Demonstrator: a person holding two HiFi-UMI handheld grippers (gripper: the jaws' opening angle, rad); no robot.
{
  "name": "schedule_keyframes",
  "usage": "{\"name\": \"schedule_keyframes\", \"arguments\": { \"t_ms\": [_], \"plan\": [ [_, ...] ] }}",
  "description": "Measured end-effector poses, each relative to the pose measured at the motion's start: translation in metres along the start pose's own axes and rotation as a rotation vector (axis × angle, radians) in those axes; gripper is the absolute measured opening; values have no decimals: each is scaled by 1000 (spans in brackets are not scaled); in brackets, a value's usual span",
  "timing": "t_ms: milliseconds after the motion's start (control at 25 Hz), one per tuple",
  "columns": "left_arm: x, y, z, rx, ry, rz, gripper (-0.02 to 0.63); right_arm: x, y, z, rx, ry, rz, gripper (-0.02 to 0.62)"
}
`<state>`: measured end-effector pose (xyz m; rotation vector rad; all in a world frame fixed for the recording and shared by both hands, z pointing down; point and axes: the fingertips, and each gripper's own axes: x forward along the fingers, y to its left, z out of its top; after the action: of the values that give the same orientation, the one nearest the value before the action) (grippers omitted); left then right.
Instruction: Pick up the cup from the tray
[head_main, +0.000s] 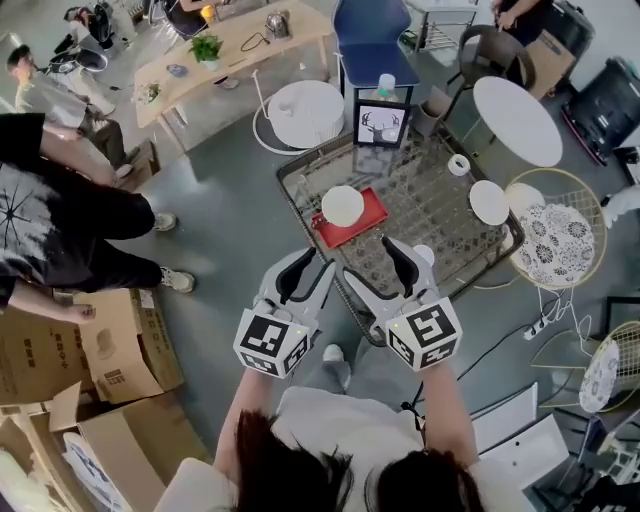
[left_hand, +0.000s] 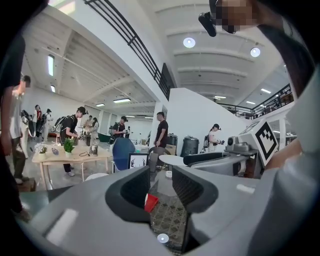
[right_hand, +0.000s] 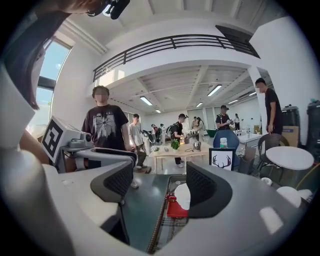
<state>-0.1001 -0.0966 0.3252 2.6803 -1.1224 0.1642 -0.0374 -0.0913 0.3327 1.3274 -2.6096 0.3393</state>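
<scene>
You are holding left hand-held gripper (left_hand: 161, 187) and right hand-held gripper (right_hand: 160, 182) wide open, empty; cup (right_hand: 183, 196) ahead is probably handling light, stiff, slick, so be pinching its sidewall.

The left hand-held gripper (head_main: 307, 268) and the right hand-held gripper (head_main: 368, 258) have pale grey moulded bodies, each with two broad curved jaws lined with black ribbed pads (right_hand: 120, 181). Each carries a cube (head_main: 270, 343) with black-and-white square markers. The person wears a light grey shirt (head_main: 340, 425) and has dark hair (head_main: 290, 470).
</scene>
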Motion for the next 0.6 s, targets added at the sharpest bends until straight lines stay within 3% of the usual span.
{"name": "schedule_keyframes", "arguments": {
  "t_ms": [240, 480, 600],
  "plan": [
    [40, 22, -18, -23, 47, 38, 151, 27, -36, -14, -3, 44, 35, 368],
    [83, 63, -64, -17, 139, 132, 172, 63, -73, -56, -47, 134, 62, 431],
    [97, 77, -82, -23, 169, 124, 186, 82, -89, -77, -64, 173, 61, 443]
  ]
}}
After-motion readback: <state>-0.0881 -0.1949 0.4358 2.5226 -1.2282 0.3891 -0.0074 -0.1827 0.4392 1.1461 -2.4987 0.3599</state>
